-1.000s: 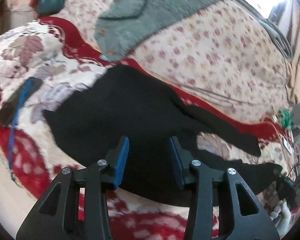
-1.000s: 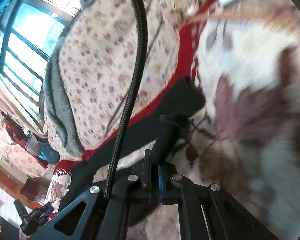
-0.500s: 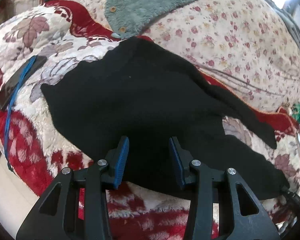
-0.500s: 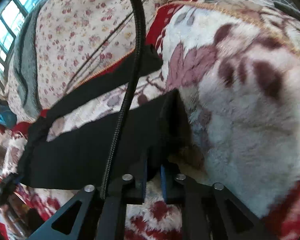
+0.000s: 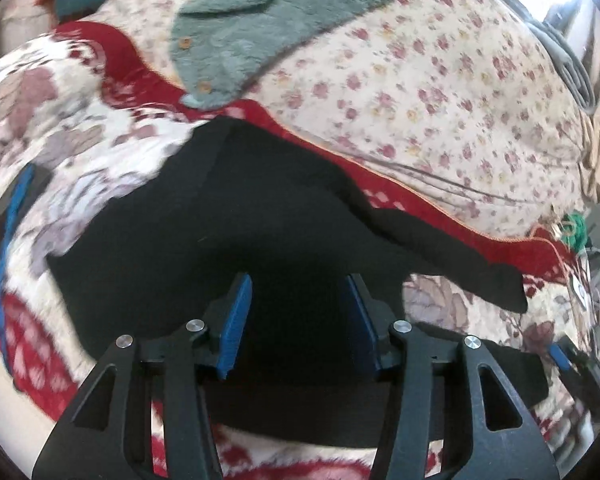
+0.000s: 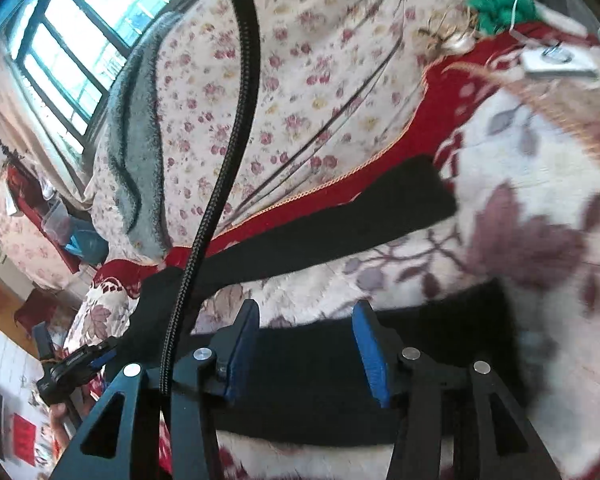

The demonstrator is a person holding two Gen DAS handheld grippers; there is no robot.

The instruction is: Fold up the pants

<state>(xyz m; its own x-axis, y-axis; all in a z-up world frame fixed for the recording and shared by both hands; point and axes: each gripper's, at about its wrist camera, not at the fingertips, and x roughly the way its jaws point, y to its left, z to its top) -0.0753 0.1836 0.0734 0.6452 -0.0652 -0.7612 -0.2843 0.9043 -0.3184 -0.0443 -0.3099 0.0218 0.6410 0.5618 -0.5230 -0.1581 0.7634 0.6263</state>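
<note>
The black pants (image 5: 228, 248) lie spread across the middle of the left wrist frame on a red and white flowered blanket (image 5: 80, 148), one leg (image 5: 440, 248) trailing toward the right edge. The left gripper (image 5: 296, 320) tilts steeply down over the cloth from the lower centre, its jaws having just widened, parted with nothing pinched between them. In the right wrist view the right gripper (image 6: 306, 350) rises from the bottom at a shallower slant, jaws just opened and clear of the other leg (image 6: 340, 392) lying below them. A grey fleece garment (image 5: 260, 28) sits upper centre on a floral sheet (image 5: 440, 92)
</note>
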